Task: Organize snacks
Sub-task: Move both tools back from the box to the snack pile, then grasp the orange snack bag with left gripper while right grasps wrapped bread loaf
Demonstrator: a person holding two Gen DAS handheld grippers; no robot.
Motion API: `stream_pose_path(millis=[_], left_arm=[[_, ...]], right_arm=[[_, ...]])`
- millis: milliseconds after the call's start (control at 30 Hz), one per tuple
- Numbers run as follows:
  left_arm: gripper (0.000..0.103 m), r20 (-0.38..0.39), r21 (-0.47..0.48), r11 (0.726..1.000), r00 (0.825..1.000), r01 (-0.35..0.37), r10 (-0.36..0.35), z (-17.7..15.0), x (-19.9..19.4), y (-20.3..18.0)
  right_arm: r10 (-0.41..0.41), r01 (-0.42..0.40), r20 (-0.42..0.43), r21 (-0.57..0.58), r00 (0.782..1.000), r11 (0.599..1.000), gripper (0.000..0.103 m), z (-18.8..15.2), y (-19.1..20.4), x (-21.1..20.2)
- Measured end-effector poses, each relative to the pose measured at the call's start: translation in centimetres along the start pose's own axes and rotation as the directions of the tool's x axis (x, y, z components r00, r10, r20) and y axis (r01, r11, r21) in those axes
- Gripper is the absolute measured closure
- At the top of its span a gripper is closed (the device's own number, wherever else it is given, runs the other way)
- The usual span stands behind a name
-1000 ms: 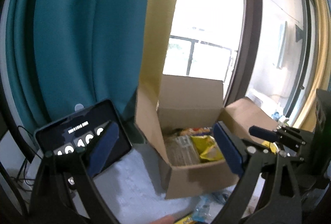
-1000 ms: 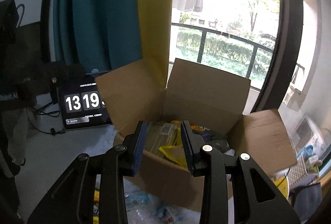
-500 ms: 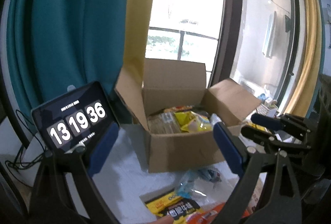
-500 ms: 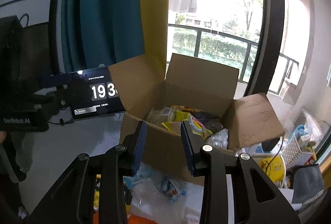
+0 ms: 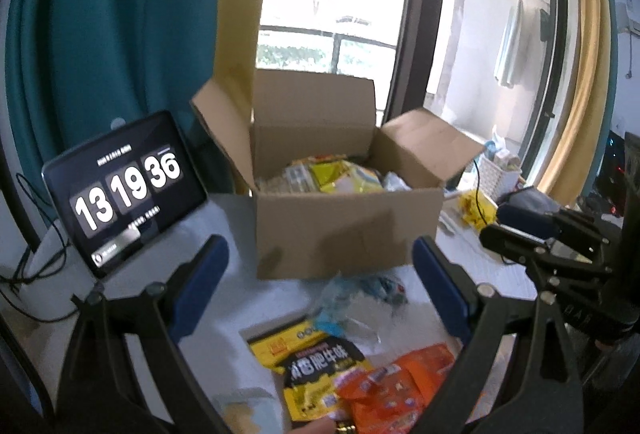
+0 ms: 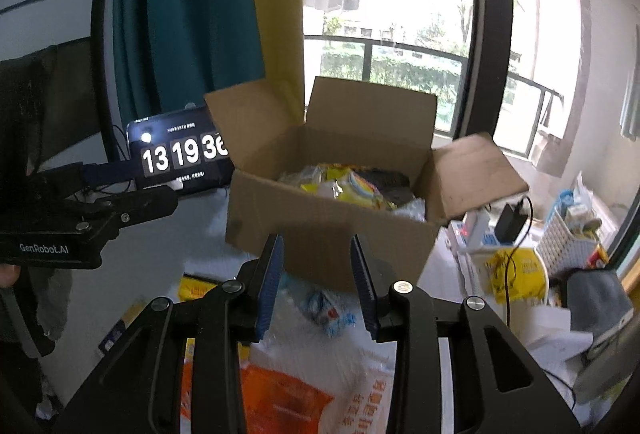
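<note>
An open cardboard box (image 5: 344, 230) holds several snack packets (image 5: 340, 175); it also shows in the right wrist view (image 6: 332, 230). On the white table in front of it lie a yellow-black packet (image 5: 316, 366), an orange packet (image 5: 396, 390) and a clear blue-printed bag (image 5: 360, 294). My left gripper (image 5: 320, 294) is wide open and empty, above these packets. My right gripper (image 6: 316, 282) is partly open and empty, above a clear bag (image 6: 324, 310) and an orange-white bag (image 6: 304, 394).
A tablet clock (image 5: 124, 189) stands left of the box, before a teal curtain (image 5: 120, 33). A white basket (image 6: 568, 238), a charger with cable (image 6: 512, 222) and a grey cloth (image 6: 596, 298) crowd the right. The window is behind the box.
Both grippers have drawn back and tilted down from the box, so the packets on the table now show. The right gripper's jaws stand a little wider.
</note>
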State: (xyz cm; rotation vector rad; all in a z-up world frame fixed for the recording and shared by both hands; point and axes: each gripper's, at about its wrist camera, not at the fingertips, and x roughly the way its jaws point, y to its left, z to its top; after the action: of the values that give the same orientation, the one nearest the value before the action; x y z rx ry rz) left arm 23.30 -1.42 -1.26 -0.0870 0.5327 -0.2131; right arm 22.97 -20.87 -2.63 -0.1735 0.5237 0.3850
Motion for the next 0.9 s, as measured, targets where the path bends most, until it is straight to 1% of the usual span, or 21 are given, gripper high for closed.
stream_pose_path(millis=[233, 300, 333, 467, 600, 700, 733, 867, 900], left_arm=[[0.009, -0.049, 0.01, 1.0, 0.999, 0.02, -0.02, -2.0, 0.8, -1.5], [0.009, -0.065, 0.017, 1.0, 0.998, 0.025, -0.024, -2.6, 1.2, -2.1], [0.009, -0.07, 0.019, 0.999, 0.997, 0.026, -0.024, -2.8, 1.3, -2.3], [0.009, -0.095, 0.026, 0.999, 0.995, 0.037, -0.034, -3.7, 1.8, -3.0], [0.009, -0.124, 0.03, 0.998, 0.991, 0.054, -0.049, -4.9, 2.5, -3.7], [0.009, -0.16, 0.033, 0.997, 0.985, 0.063, -0.057, -6.1, 3.2, -4.1], [0.009, -0.171, 0.035, 0.997, 0.983, 0.065, -0.059, -6.4, 3.4, -4.3], [0.009, -0.224, 0.046, 0.996, 0.972, 0.08, -0.067, -8.0, 4.4, -5.1], [0.009, -0.238, 0.052, 0.995, 0.969, 0.084, -0.069, -8.5, 4.7, -5.4]], right_arm=[[-0.01, 0.011, -0.025, 0.024, 1.0, 1.0, 0.065, -2.4, -1.0, -0.6], [-0.015, 0.016, -0.03, 0.031, 0.999, 0.999, 0.062, -3.0, -1.3, -0.8], [-0.016, 0.017, -0.032, 0.036, 0.999, 0.999, 0.058, -3.2, -1.5, -0.9], [-0.024, 0.026, -0.032, 0.058, 0.999, 0.998, 0.05, -4.3, -2.3, -1.4], [-0.034, 0.037, -0.042, 0.086, 0.999, 0.996, 0.047, -5.4, -3.1, -1.7], [-0.034, 0.039, -0.053, 0.099, 0.998, 0.994, 0.041, -6.4, -3.6, -1.7], [-0.033, 0.038, -0.058, 0.101, 0.998, 0.994, 0.038, -6.7, -3.6, -1.7], [-0.031, 0.042, -0.079, 0.133, 0.996, 0.99, 0.027, -8.2, -4.4, -1.3], [-0.031, 0.044, -0.087, 0.148, 0.996, 0.988, 0.026, -8.7, -4.8, -1.2]])
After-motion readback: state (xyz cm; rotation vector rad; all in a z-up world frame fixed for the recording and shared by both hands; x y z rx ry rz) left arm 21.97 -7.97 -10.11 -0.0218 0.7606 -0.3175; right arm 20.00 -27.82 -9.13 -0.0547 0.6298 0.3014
